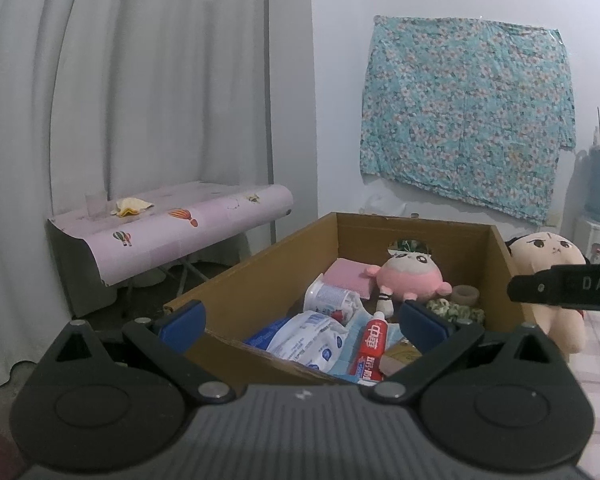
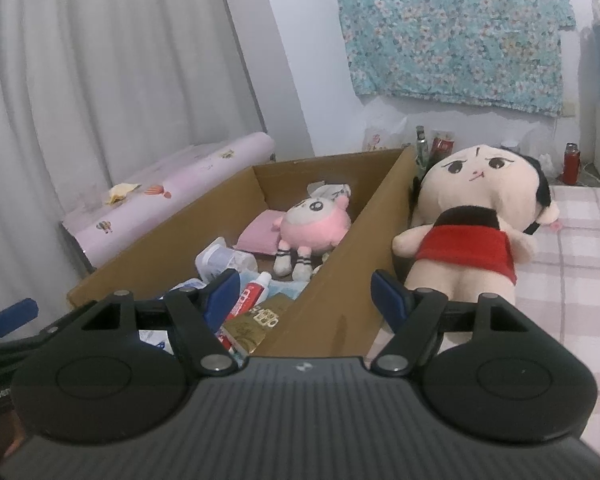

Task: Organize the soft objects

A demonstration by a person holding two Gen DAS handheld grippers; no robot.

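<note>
Fuzzy round pink plush in stiff cardboard box

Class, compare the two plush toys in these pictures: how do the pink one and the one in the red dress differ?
The pink plush lies inside the cardboard box; the red-dress doll lies outside it, on the checked cloth beside the box wall. The pink plush is round and looks smaller; the red-dress doll looks much larger, with black hair. Both are soft, with drawn faces, and neither is held.

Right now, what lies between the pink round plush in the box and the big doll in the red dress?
Only the cardboard box's side wall separates the pink plush from the red-dress doll; the right wrist view shows it.
</note>
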